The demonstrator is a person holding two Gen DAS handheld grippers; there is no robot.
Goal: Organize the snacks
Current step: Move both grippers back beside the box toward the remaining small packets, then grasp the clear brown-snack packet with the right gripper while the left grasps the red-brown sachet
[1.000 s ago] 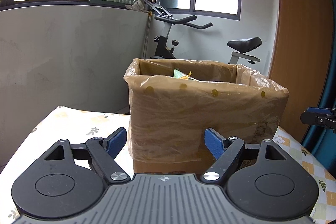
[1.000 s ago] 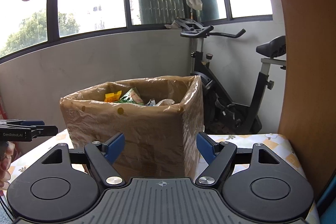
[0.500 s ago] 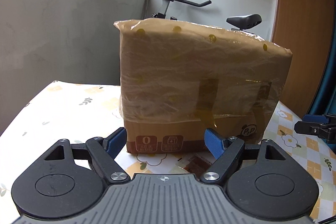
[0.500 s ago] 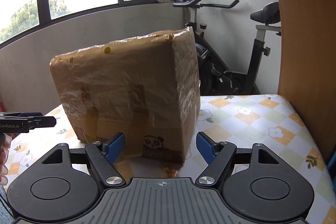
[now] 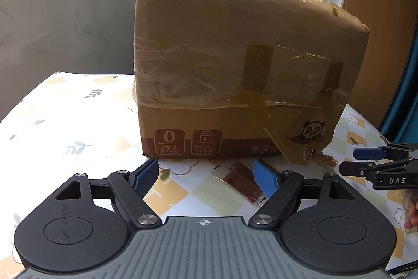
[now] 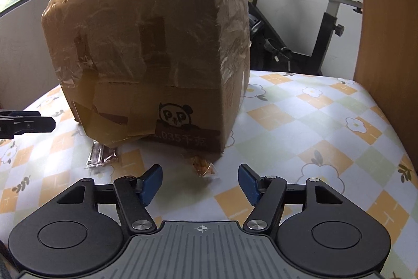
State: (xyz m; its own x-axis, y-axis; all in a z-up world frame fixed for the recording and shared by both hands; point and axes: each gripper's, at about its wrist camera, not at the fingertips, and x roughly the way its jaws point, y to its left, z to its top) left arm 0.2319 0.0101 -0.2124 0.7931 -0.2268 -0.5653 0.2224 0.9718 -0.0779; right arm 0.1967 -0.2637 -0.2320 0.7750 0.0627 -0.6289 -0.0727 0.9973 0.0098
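A big cardboard box (image 5: 235, 64) wrapped in brown plastic stands on the flowered tablecloth (image 5: 65, 122); it also shows in the right wrist view (image 6: 146, 49). A clear packet of dark red-brown snack (image 5: 239, 181) lies flat in front of it, just ahead of my open, empty left gripper (image 5: 207, 175). In the right wrist view that packet (image 6: 102, 155) lies at the left, and a small golden snack packet (image 6: 202, 166) lies by the box's near corner, just ahead of my open, empty right gripper (image 6: 199, 185). The golden packet also shows in the left wrist view (image 5: 325, 160). The box's inside is hidden.
An exercise bike (image 6: 313, 25) stands behind the table by a grey wall (image 5: 65, 23). A wooden panel (image 6: 389, 17) rises at the right. The table's right edge (image 6: 392, 127) is near. Each gripper shows at the side of the other's view (image 5: 378, 161), (image 6: 23, 121).
Both grippers have dropped from above the box's rim to table height and come closer. The snacks inside the box are out of sight; two packets on the table have come into view.
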